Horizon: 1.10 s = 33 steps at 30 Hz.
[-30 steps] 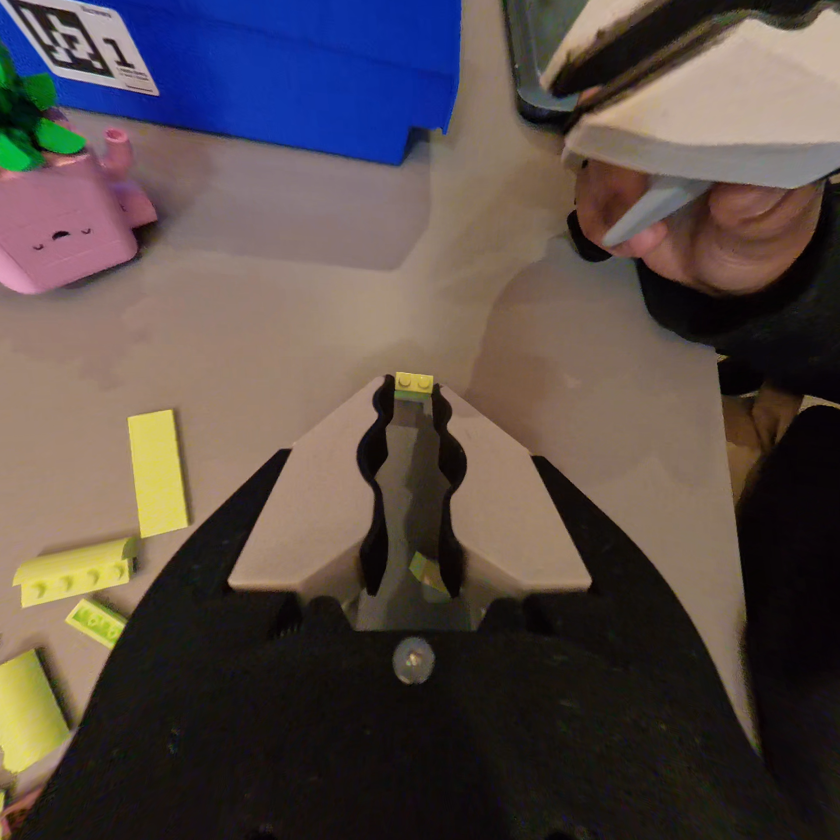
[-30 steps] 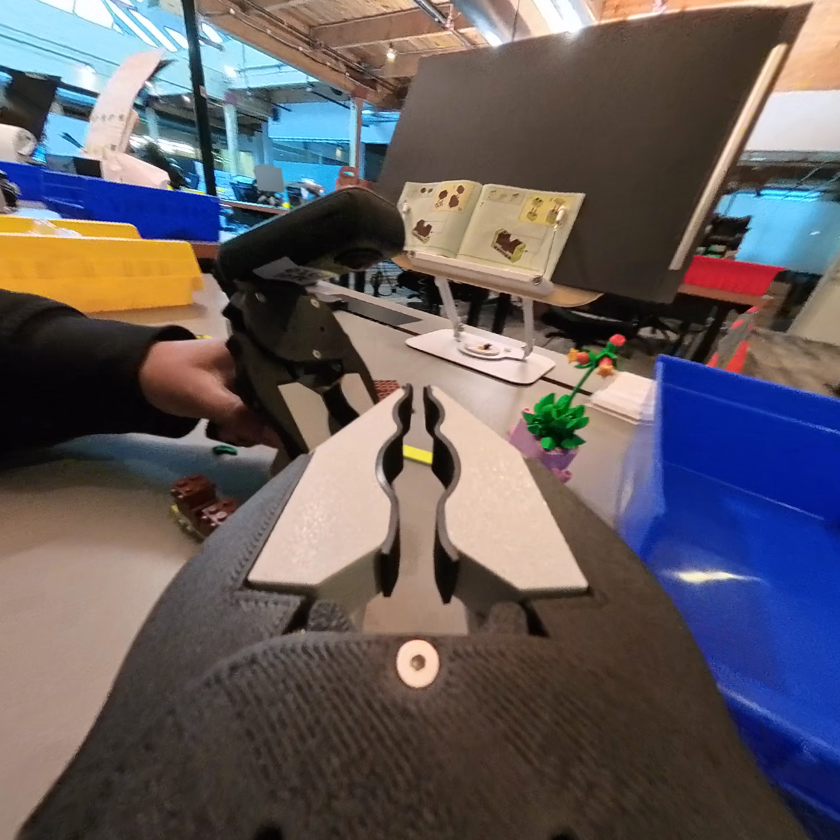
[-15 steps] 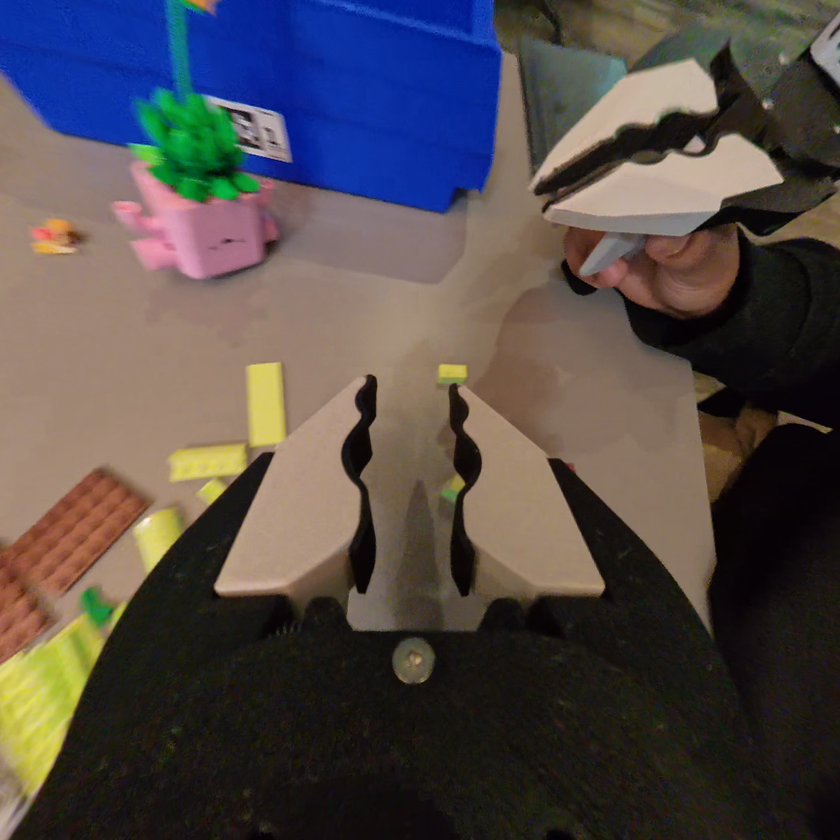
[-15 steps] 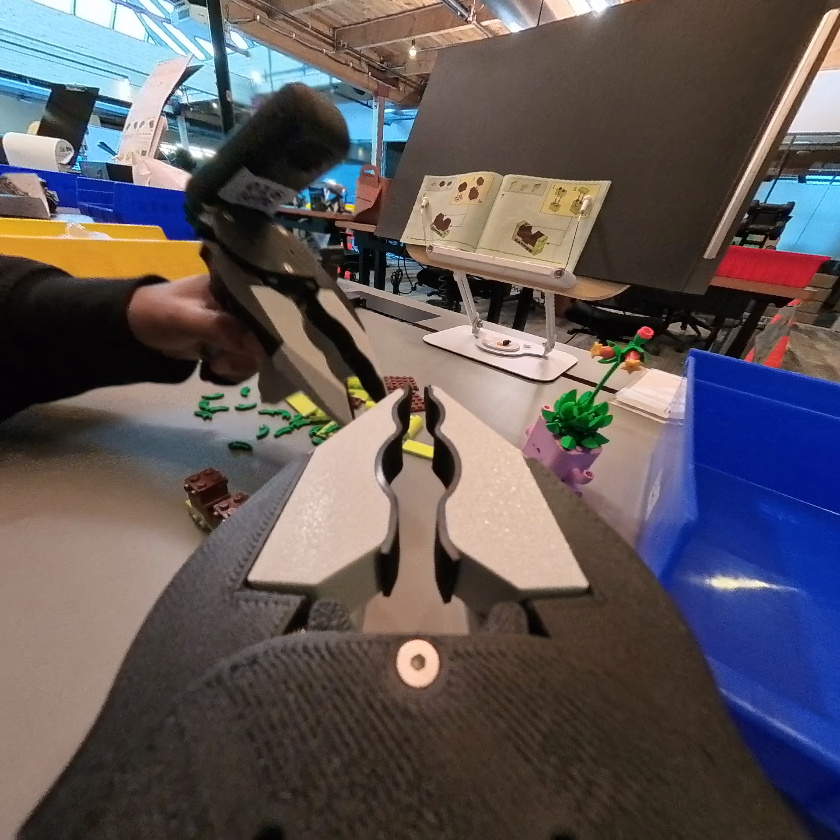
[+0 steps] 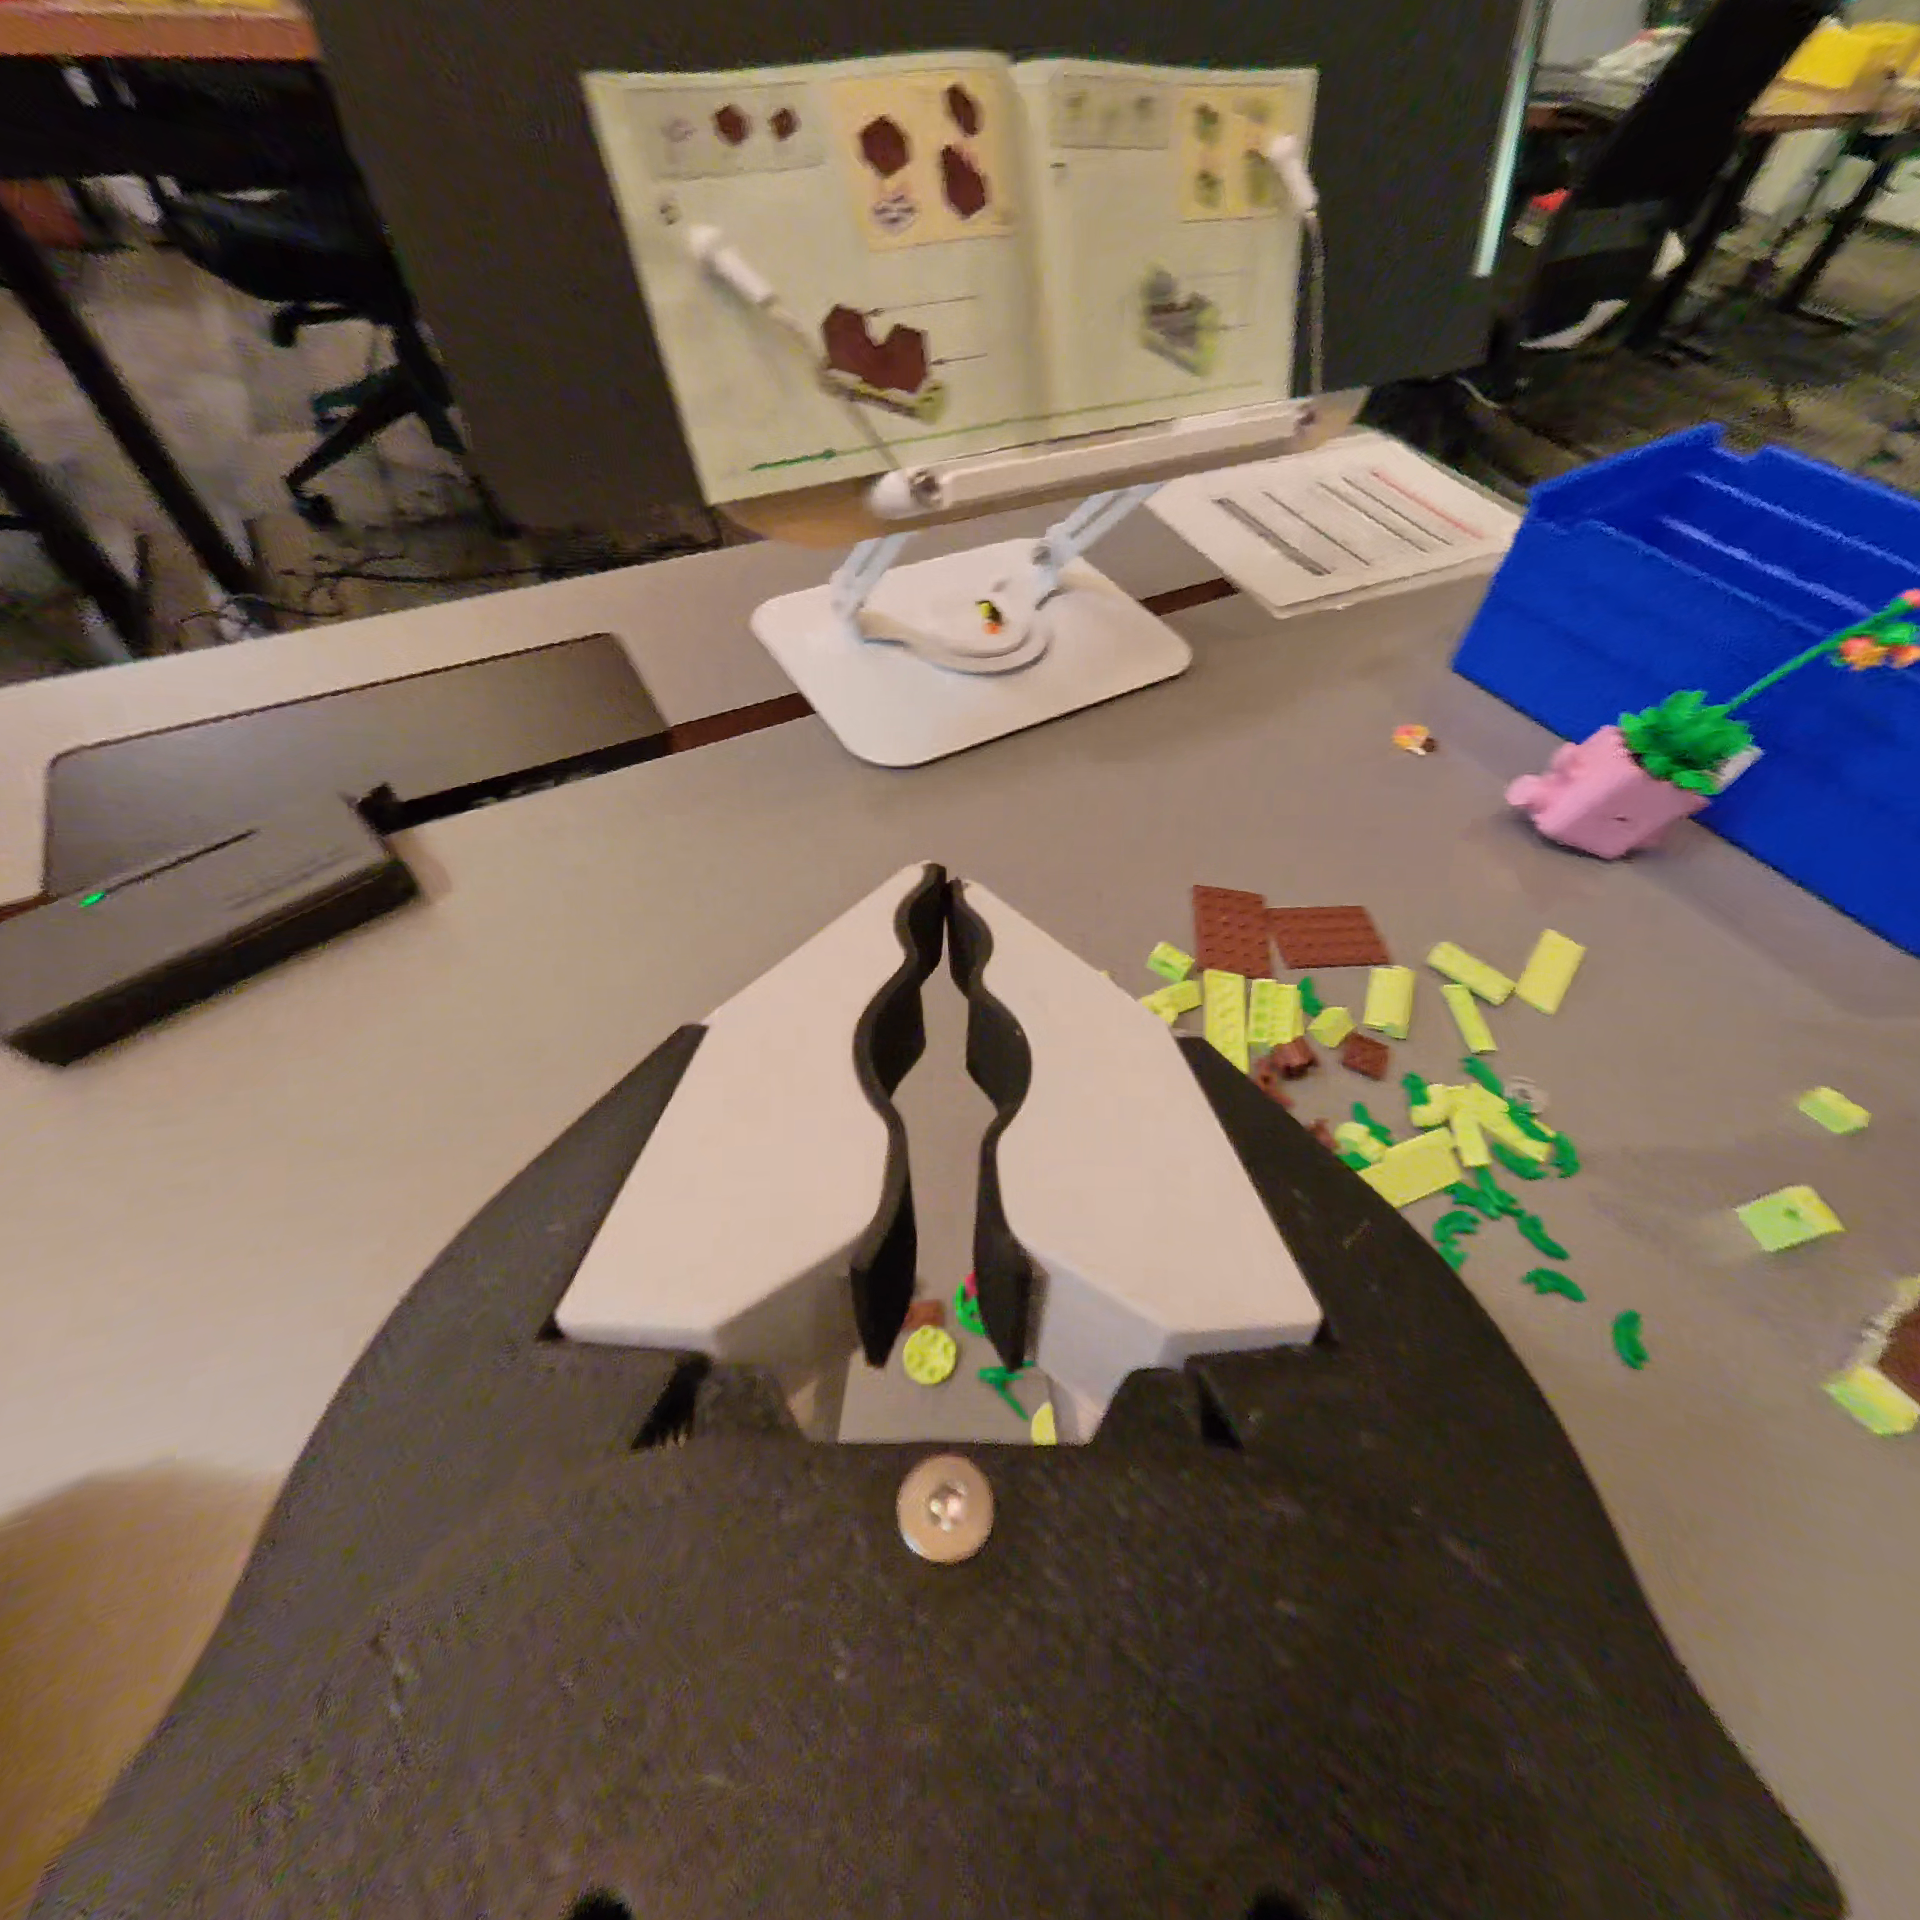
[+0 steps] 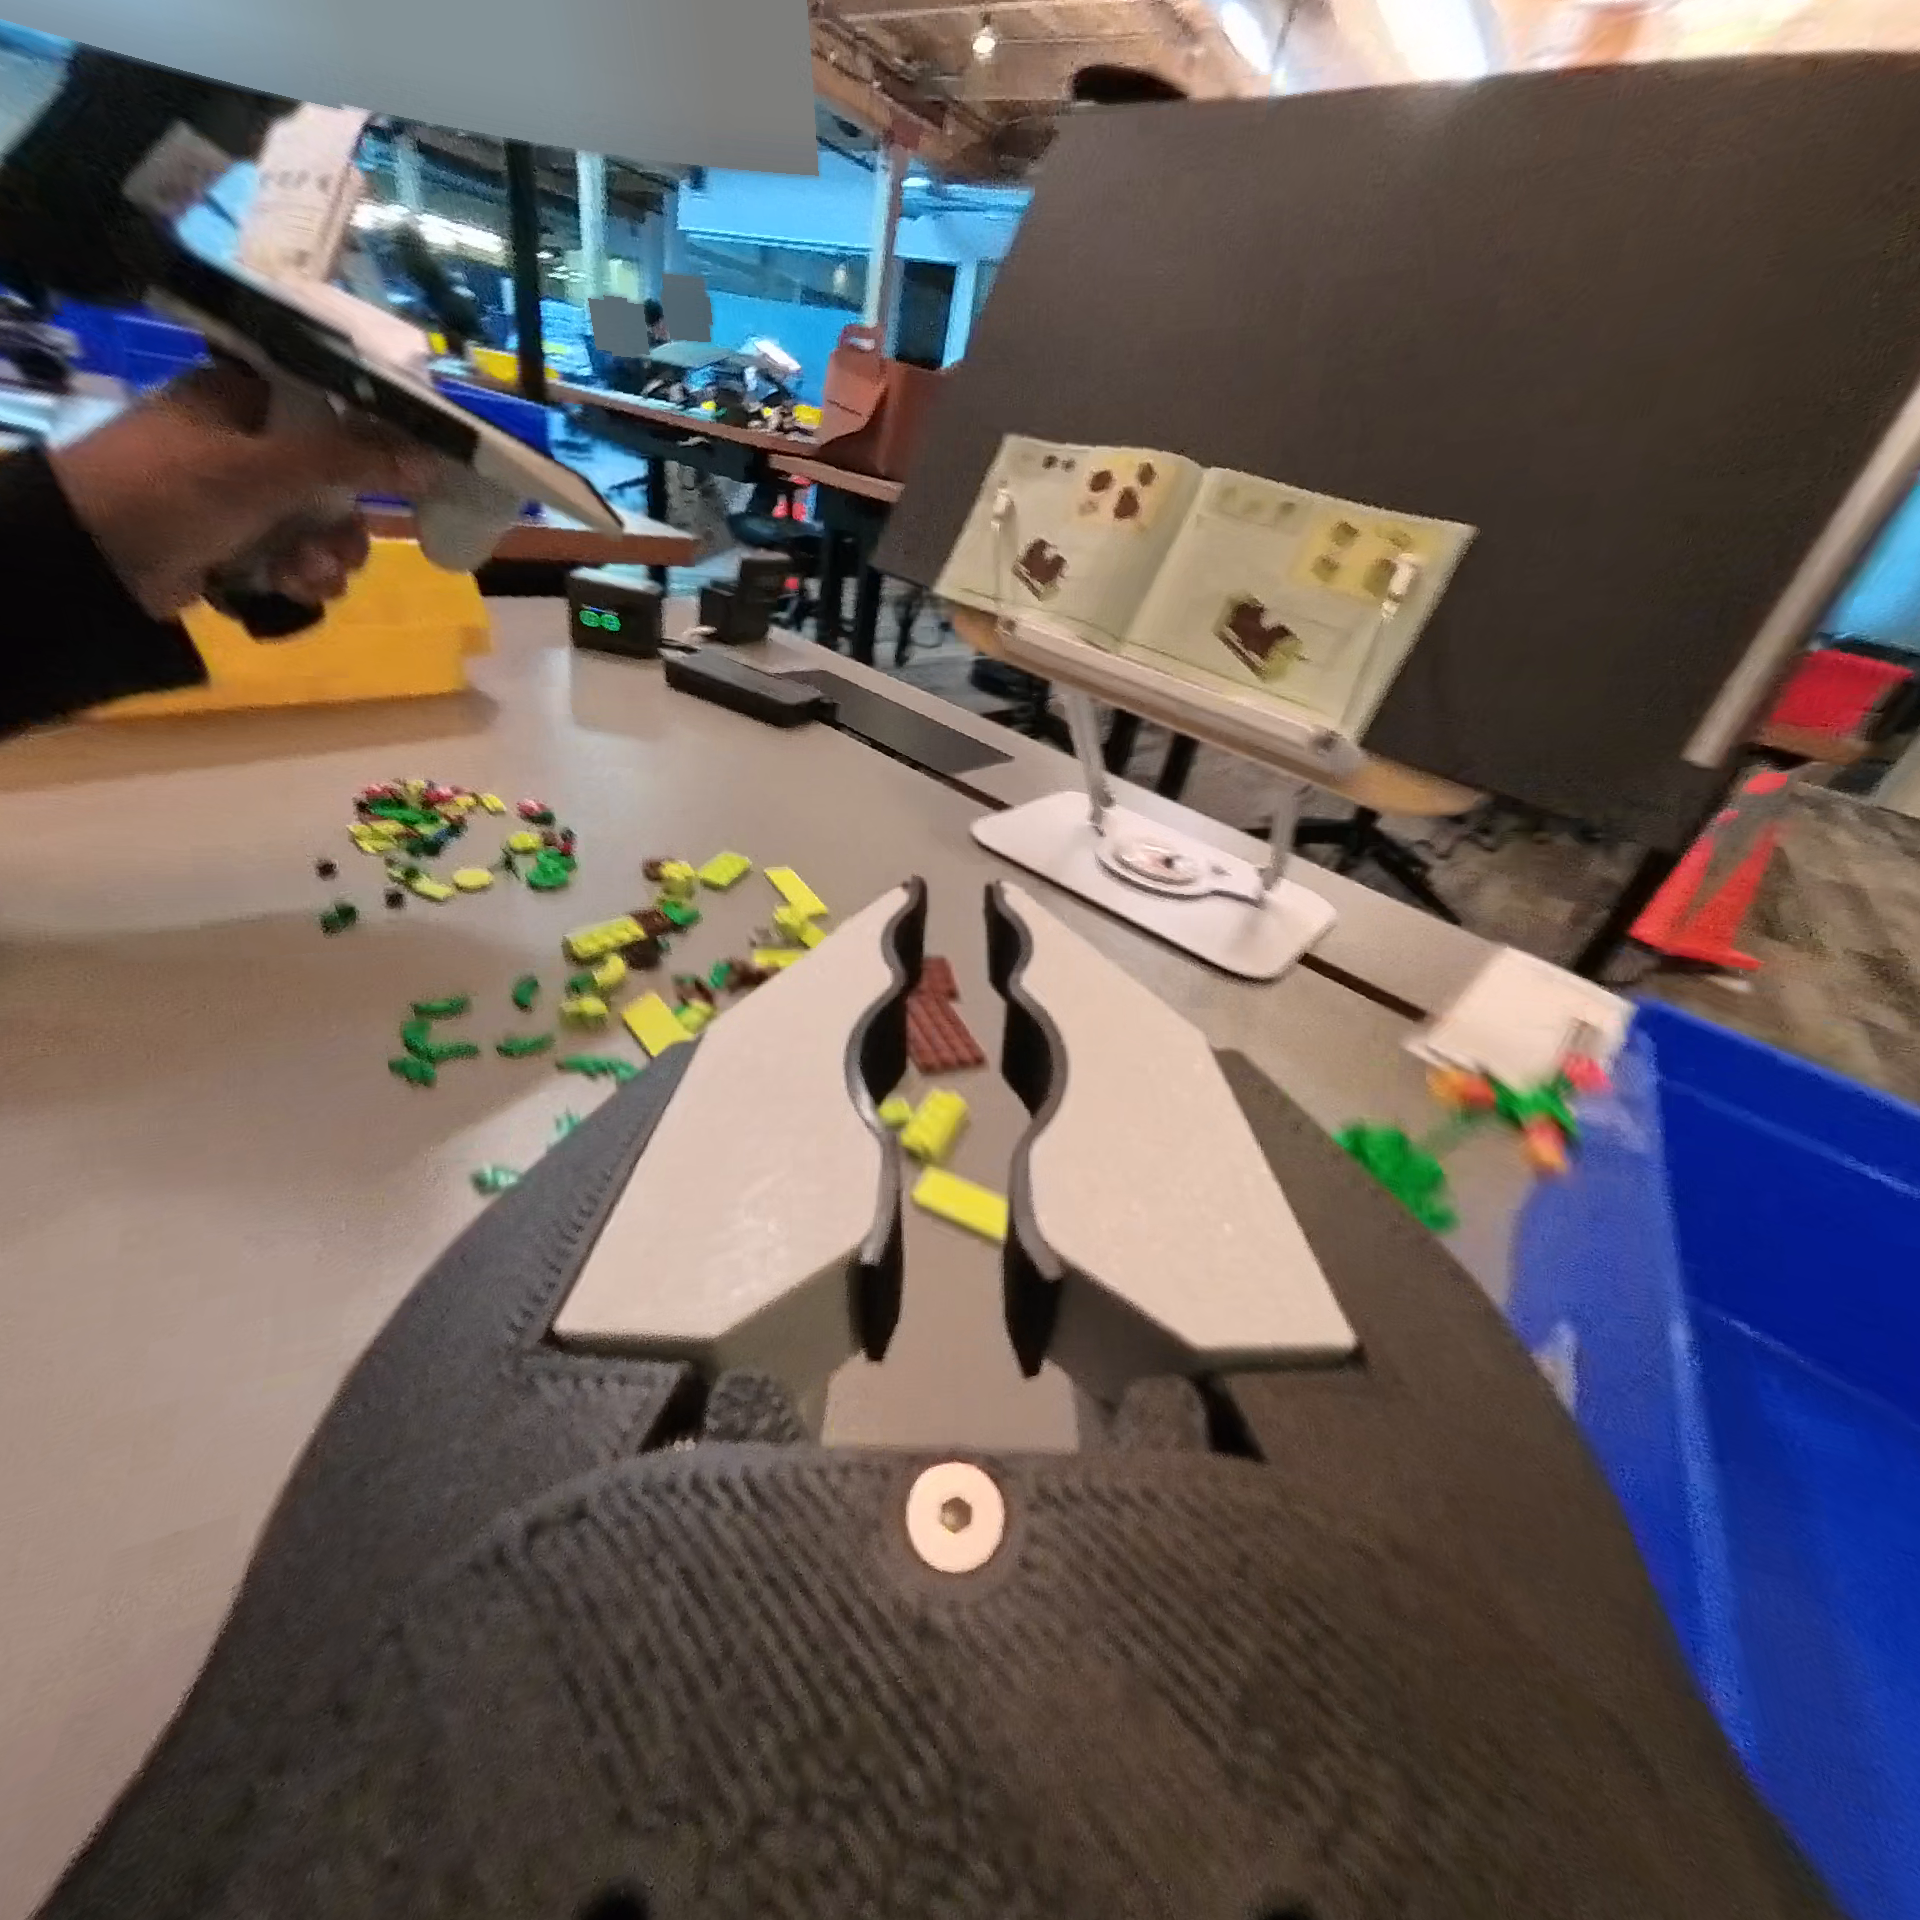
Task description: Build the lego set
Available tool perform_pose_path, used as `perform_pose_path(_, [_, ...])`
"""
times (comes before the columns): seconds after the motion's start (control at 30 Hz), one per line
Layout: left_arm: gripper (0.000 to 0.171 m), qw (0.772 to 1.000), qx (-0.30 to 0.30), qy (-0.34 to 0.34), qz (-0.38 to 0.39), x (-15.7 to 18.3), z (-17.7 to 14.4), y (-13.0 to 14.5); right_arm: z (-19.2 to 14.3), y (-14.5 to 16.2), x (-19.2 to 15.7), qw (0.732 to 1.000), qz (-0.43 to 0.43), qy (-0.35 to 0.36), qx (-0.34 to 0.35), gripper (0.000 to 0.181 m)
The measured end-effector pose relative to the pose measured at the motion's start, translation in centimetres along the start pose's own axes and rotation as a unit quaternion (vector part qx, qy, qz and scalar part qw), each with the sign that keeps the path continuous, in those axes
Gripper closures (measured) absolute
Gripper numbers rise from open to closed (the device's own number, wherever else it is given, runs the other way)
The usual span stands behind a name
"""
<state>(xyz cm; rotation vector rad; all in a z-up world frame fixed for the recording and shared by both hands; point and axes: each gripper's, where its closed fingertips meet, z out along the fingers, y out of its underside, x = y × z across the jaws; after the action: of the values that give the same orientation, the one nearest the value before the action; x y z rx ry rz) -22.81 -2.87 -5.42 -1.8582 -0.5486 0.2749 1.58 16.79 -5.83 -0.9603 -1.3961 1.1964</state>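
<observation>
Loose lego pieces lie on the grey table [image 5: 623, 1039]: brown plates [image 5: 1288, 930], lime pieces [image 5: 1351, 1008] and small green leaves [image 5: 1496, 1195]. A part-built brown and lime piece [image 5: 1886, 1371] shows at the right edge. My left gripper [image 5: 945, 883] is shut and empty, raised above the table and facing the instruction booklet [image 5: 956, 260]. It also shows in the right wrist view [image 6: 416, 416], held high by a hand. My right gripper [image 6: 954, 899] is empty with its jaws a narrow gap apart, above a brown plate [image 6: 940, 1023] and lime pieces [image 6: 935, 1127].
A pink pot with a green plant [image 5: 1605, 795] stands by a blue bin [image 5: 1714, 623] on the right. The booklet stand's white base [image 5: 966, 665] is at the back. A black box [image 5: 197, 925] lies on the left. A yellow bin [image 6: 343, 634] sits far left. One gripper's finger ends stand about 30 cm off the other's.
My left gripper let go of a small lime plate on the table, opened, then rose, swung towards the booklet and shut empty. My right gripper's jaws have parted a little.
</observation>
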Motion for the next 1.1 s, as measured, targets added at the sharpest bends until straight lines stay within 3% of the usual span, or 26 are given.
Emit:
perform_pose_path(0.07, [0.171,1.0,-0.01,-0.018,-0.011,-0.8,-0.1,1.6,3.3,-1.4,-0.9,0.999,0.016,-0.032,-0.023,0.158])
perform_pose_path(0.13, [0.171,0.999,-0.035,-0.022,-0.013,-0.8,0.5,3.8,6.7,-2.2,-0.9,0.999,0.016,-0.025,-0.041,0.13])
perform_pose_path(0.23, [0.171,0.995,-0.093,-0.023,0.015,-0.1,2.3,7.5,11.5,-3.0,-0.9,0.998,-0.053,-0.023,-0.025,0.144])
perform_pose_path(0.3, [0.171,0.993,-0.111,-0.008,0.028,0.8,3.6,8.8,14.5,-1.6,-2.8,0.986,-0.117,-0.098,-0.065,0.154])
perform_pose_path(0.4, [0.171,0.997,-0.074,0.025,0.008,1.8,4.8,7.8,17.5,1.9,-4.9,0.948,-0.17,-0.197,-0.181,0.151])
perform_pose_path(0.5, [0.171,0.999,-0.032,0.038,-0.006,1.8,5.8,6.6,18.8,3.3,-7.1,0.908,-0.19,-0.311,-0.205,0.157])
perform_pose_path(0.6, [0.171,0.999,-0.015,0.052,0.003,2.6,6.5,6.6,18.5,7.3,-7.0,0.82,-0.248,-0.415,-0.308,0.159])
perform_pose_path(0.67, [0.171,0.996,-0.035,0.075,0.017,3.8,6.8,7.7,19.3,9.2,-5.6,0.771,-0.29,-0.427,-0.372,0.159])
perform_pose_path(0.77, [0.171,0.995,-0.048,0.057,0.065,3.6,6.9,8.8,21.0,10.1,-5.3,0.733,-0.325,-0.439,-0.405,0.157])
perform_pose_path(0.93, [0.171,0.995,-0.021,0.093,0.015,3.7,6.7,8.0,20.8,12.7,-5.9,0.651,-0.365,-0.475,-0.466,0.154])
perform_pose_path(1.0, [0.171,0.995,-0.022,0.094,0.001,3.2,6.8,8.1,20.6,13.2,-5.8,0.631,-0.378,-0.482,-0.476,0.155])
perform_pose_path(1.1, [0.171,0.995,-0.006,0.102,-0.022,2.9,6.5,7.6,20.8,13.4,-6.1,0.624,-0.381,-0.488,-0.476,0.156])
